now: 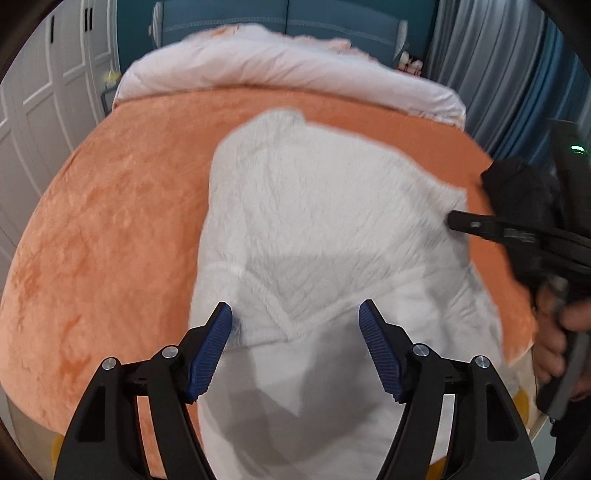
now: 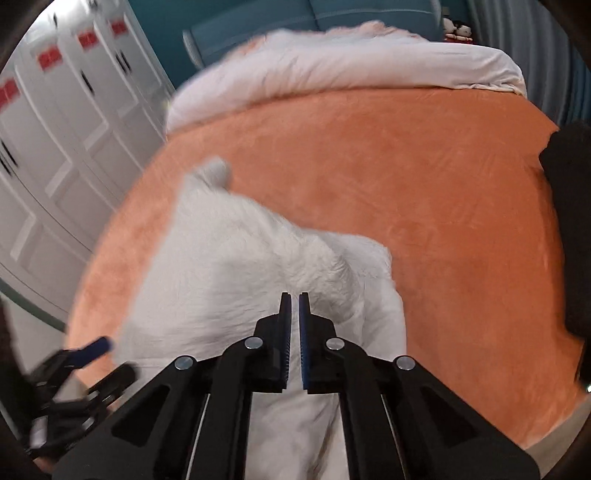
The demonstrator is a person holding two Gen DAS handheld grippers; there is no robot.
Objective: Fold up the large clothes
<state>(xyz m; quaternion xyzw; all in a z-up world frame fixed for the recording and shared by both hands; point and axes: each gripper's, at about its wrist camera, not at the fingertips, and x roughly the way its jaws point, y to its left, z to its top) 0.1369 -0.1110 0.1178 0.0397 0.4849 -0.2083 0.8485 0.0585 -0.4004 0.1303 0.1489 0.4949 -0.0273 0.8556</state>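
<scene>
A white quilted garment point(image 1: 314, 221) lies on the orange bed cover point(image 1: 110, 221), partly folded, with its near part hanging toward me. My left gripper point(image 1: 295, 317) is open above the garment's near folded edge, holding nothing. My right gripper point(image 2: 294, 299) is shut, its tips over the garment point(image 2: 240, 277); whether cloth is pinched between them I cannot tell. The right gripper also shows in the left wrist view point(image 1: 454, 220), at the garment's right edge. The left gripper also shows in the right wrist view point(image 2: 107, 354), blurred, at lower left.
A white duvet point(image 1: 277, 70) is bunched at the head of the bed against a teal headboard point(image 1: 277, 18). White wardrobe doors point(image 2: 55, 147) stand to the left. Grey-blue curtains point(image 1: 498, 55) hang to the right. A dark cloth point(image 2: 569, 184) lies at the bed's right edge.
</scene>
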